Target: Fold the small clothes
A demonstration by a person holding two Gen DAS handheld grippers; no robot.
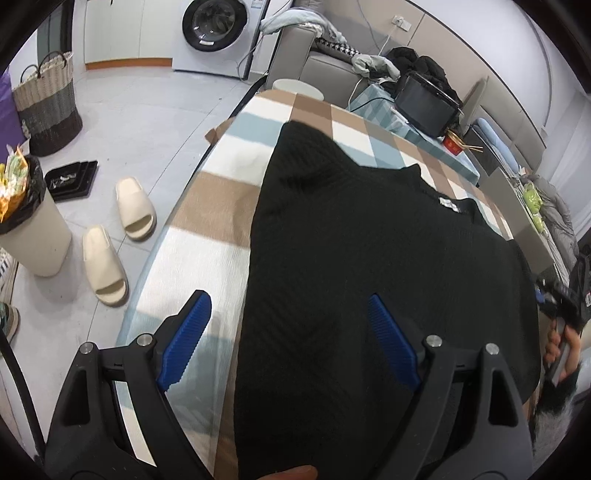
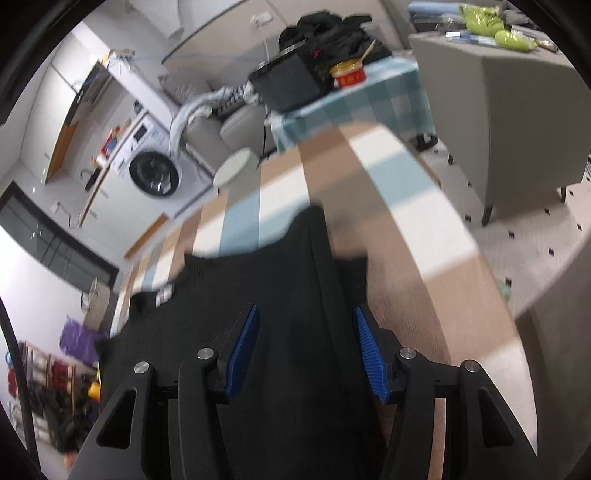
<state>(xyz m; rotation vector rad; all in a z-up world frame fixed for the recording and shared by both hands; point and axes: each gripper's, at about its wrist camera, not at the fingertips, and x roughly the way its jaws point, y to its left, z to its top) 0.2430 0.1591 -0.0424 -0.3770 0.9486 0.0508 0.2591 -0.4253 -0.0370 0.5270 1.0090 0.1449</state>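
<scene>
A black ribbed knit garment (image 1: 369,251) lies spread on the checked tablecloth (image 1: 207,206), its white neck label (image 1: 448,204) toward the far right. My left gripper (image 1: 287,295) hangs open and wide over the garment's near left edge: the left pad (image 1: 190,332) is above bare cloth, the right pad (image 1: 391,343) above the knit. In the right wrist view, my right gripper (image 2: 304,309) stands open over the garment (image 2: 266,295), where a raised fold runs between the jaws; the pads (image 2: 243,343) do not press it. The right gripper (image 1: 557,299) also shows at the left view's right edge, held by a hand (image 1: 561,350).
Left of the table, on the floor, are two cream slippers (image 1: 118,236), a full bin (image 1: 29,221), a woven basket (image 1: 48,107) and a washing machine (image 1: 216,29). Beyond the table sit a white stool (image 1: 299,88), a black appliance (image 1: 428,103) and a red cup (image 1: 452,144). A grey chair (image 2: 498,110) stands at the right.
</scene>
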